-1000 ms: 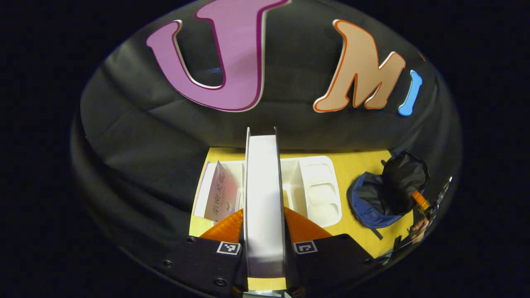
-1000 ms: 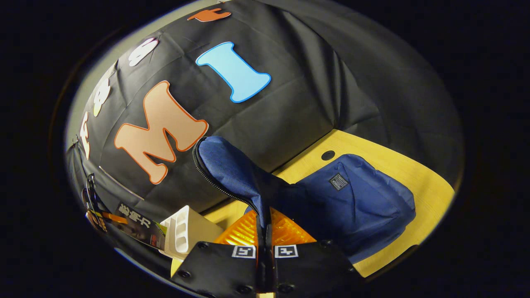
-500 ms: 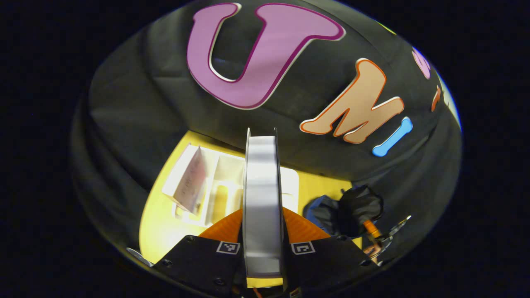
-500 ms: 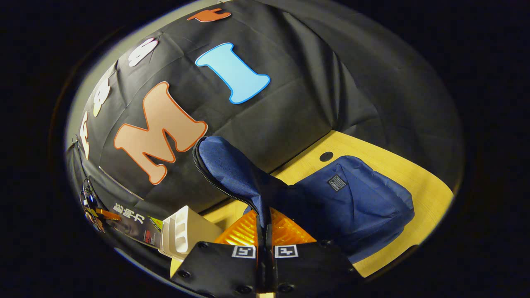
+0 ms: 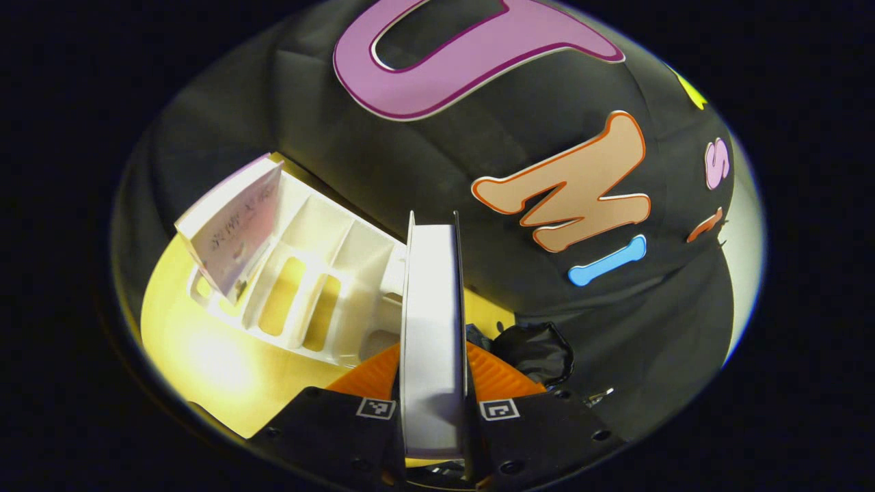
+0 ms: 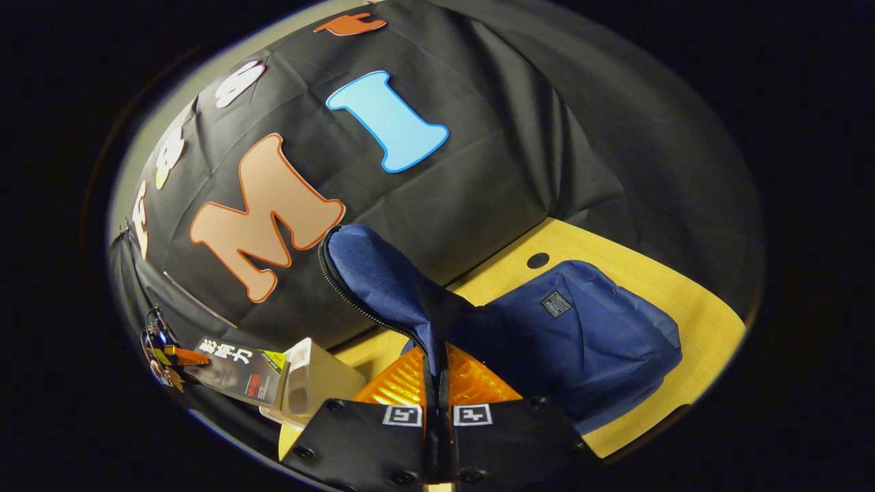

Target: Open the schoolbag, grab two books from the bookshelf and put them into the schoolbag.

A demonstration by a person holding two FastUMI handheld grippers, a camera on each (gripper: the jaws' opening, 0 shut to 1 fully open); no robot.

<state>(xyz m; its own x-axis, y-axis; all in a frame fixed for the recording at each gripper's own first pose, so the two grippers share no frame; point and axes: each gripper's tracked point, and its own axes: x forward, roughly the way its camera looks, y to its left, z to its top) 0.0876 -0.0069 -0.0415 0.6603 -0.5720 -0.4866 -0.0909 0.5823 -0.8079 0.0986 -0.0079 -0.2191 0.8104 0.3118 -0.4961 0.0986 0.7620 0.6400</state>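
Left gripper view: fingers [image 5: 432,383] clamp one book [image 5: 432,328] | bookshelf [image 5: 321,287] keeps one | right fingers [image 6: 437,403] pinch schoolbag [image 6: 581,335] flap

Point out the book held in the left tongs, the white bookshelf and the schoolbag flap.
book [image 5: 433,328], left gripper view, on its white page edge.
bookshelf [image 5: 311,263], left gripper view, on a white divider.
schoolbag flap [image 6: 383,280], right gripper view, on the blue fabric beside the zipper.

Matt woven cloth schoolbag [image 6: 601,342], smooth plastic bookshelf [image 5: 307,273], wood-grain table [image 6: 690,301], glossy book [image 6: 239,372]
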